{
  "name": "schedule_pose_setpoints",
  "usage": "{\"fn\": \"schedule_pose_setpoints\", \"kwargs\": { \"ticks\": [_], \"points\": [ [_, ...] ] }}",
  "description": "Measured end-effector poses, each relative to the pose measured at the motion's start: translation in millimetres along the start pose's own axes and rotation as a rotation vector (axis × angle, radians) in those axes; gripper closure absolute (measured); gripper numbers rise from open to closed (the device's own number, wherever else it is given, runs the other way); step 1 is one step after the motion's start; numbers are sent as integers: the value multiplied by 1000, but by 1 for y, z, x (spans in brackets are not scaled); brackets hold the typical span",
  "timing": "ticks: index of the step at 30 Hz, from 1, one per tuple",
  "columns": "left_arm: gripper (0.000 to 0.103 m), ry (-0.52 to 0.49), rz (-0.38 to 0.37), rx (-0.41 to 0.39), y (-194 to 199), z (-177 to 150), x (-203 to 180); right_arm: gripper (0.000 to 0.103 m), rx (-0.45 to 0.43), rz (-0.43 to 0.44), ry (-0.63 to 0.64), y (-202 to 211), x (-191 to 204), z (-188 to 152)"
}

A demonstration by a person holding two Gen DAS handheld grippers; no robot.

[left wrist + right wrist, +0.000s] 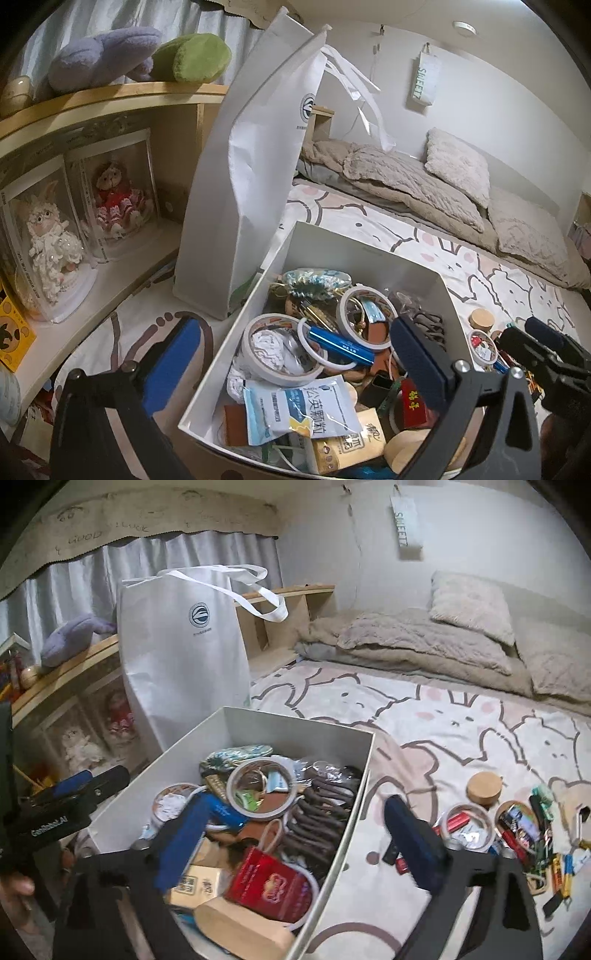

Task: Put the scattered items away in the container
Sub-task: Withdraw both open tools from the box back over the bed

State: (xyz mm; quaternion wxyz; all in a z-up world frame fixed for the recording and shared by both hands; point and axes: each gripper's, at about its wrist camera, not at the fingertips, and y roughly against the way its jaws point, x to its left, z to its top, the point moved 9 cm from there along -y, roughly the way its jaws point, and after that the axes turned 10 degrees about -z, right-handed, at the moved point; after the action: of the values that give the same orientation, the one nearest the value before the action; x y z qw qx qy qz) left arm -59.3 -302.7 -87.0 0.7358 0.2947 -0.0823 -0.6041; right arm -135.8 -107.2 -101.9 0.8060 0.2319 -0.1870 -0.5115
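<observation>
Both grippers, left gripper and right gripper, jaws wide and empty over box; next: right reaches to three o'clock, takes cork-lidded jar squarely by its sides

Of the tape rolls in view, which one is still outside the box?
The tape roll lying on the bedsheet right of the white box, beside the cork-lidded jar. The other tape rolls already lie inside the box.
</observation>
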Motion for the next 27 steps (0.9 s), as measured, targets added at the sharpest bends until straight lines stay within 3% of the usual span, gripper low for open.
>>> {"fn": "schedule_pose_setpoints", "kwargs": {
  "ticks": [27],
  "points": [
    [0, -103, -22, 24, -1, -5, -43, 5, -64, -82, 9, 16, -33, 8]
  ]
}}
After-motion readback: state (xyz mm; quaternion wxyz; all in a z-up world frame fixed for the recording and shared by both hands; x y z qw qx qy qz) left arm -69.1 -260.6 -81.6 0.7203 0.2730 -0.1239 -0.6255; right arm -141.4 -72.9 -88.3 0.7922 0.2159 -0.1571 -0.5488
